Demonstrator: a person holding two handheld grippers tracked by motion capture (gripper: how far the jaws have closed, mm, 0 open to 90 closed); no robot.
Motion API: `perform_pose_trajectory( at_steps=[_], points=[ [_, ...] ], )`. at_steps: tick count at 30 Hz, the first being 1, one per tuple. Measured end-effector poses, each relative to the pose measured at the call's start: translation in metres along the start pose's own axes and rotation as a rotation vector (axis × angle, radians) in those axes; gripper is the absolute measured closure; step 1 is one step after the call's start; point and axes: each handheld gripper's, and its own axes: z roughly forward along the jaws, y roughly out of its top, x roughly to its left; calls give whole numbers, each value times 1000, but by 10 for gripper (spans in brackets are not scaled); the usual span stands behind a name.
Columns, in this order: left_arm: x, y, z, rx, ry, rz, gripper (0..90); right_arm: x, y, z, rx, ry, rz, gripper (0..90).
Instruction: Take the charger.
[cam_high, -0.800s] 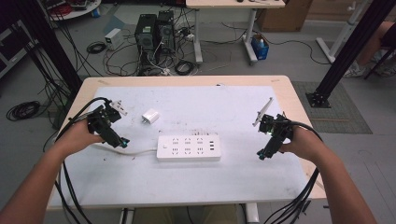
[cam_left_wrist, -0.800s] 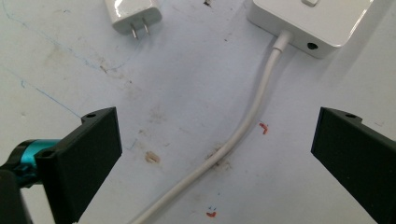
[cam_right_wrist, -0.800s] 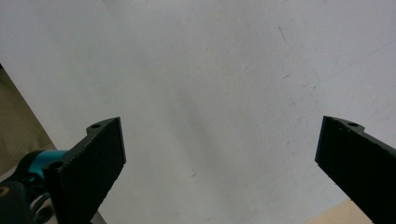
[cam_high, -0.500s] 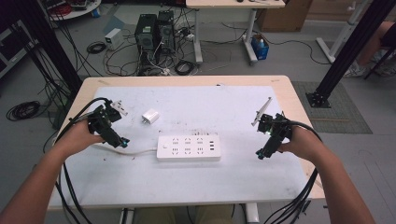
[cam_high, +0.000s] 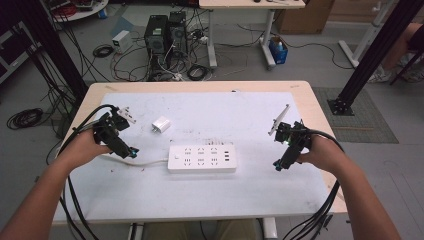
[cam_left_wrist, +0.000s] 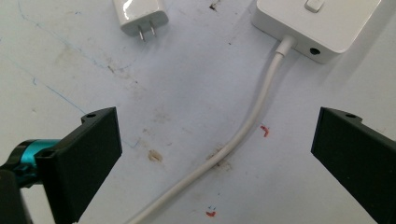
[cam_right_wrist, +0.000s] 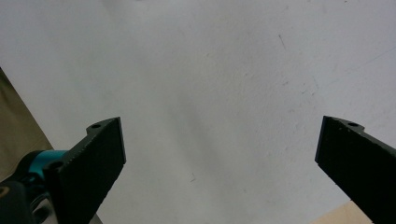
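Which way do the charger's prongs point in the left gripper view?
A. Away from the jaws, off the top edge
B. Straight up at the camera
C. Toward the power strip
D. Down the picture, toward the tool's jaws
D: the charger lies flat at the top of that view, its two metal prongs sticking out of its lower end toward the jaws, with the power strip off to its right.

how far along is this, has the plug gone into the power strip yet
Nothing looks done: the white charger plug lies loose on the table, apart from the power strip, whose sockets are bare. Nothing is in hand: the left gripper hangs open above the strip's cable, and the right gripper is open over bare mat. Left, probably: grasp the plug and seat it in a socket.
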Motion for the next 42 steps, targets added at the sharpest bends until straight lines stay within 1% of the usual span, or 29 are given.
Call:
perform_pose_trajectory(
  at_steps=[2,6,10,11,12,13,14,15,16,17,18,21,22,23,24,26,27,28,29,30,32,33,34,36,37,38,39,41,42],
  points=[
    [-1,-1,0,-6,-1,-8,18,2,0,-1,7,4,-3,10],
    [-2,-1,0,-10,1,-21,17,0,0,-2,-7,-6,-2,10],
    [-1,0,2,-4,7,-34,17,1,1,-1,-7,-6,-4,11],
    [1,3,5,-3,25,-65,17,1,1,-1,-3,-7,-7,10],
    [3,4,7,-1,36,-87,18,1,2,0,-3,-12,-7,11],
    [8,8,11,-23,49,-129,17,1,2,0,-6,-11,-10,10],
    [10,10,13,-37,52,-152,17,1,2,1,-7,-11,-8,11],
    [10,10,13,-37,52,-152,17,1,2,1,-7,-11,-8,11],
    [13,13,17,-49,53,-177,17,1,2,1,-5,-9,-6,11],
    [19,20,23,-63,61,-219,17,0,2,1,-1,-7,0,11],
    [19,20,23,-63,61,-219,17,0,2,1,-1,-7,0,11],
    [29,29,38,-103,49,-283,17,-3,2,1,-1,-4,17,11],
    [29,29,38,-103,49,-283,17,-3,2,2,0,-2,16,11],
    [35,33,47,-129,46,-303,18,-4,2,2,1,-2,18,11],
    [35,33,47,-129,46,-303,17,-4,2,2,1,-2,18,11],
    [40,36,55,-159,39,-313,17,-5,3,3,1,-6,23,11],
    [40,36,55,-159,39,-313,17,-5,3,3,1,-6,23,11],
    [44,39,68,-153,44,-321,18,-8,3,4,-6,-8,30,11],
    [44,39,68,-153,44,-321,18,-8,3,4,-6,-8,30,11],
    [45,40,73,-148,44,-325,17,-10,4,4,-10,-4,35,11],
    [47,43,83,-147,75,-326,17,-12,4,3,-19,-4,44,11],
    [49,44,86,-160,80,-337,17,-12,3,3,-24,-3,41,11],
    [49,44,86,-160,80,-337,18,-12,3,3,-24,-3,41,11],
    [52,45,93,-179,86,-363,17,-13,2,2,-27,-4,50,11],
    [53,47,97,-173,94,-360,18,-14,1,2,-27,-1,53,11],
    [53,47,97,-173,94,-360,18,-14,1,2,-27,-1,53,11],
    [56,49,107,-163,100,-365,17,-16,-1,1,-28,0,60,11],
    [58,52,114,-152,102,-368,17,-15,-2,0,-29,0,62,11],
    [59,53,118,-146,94,-366,18,-15,-2,0,-32,0,61,11]
  ],
)
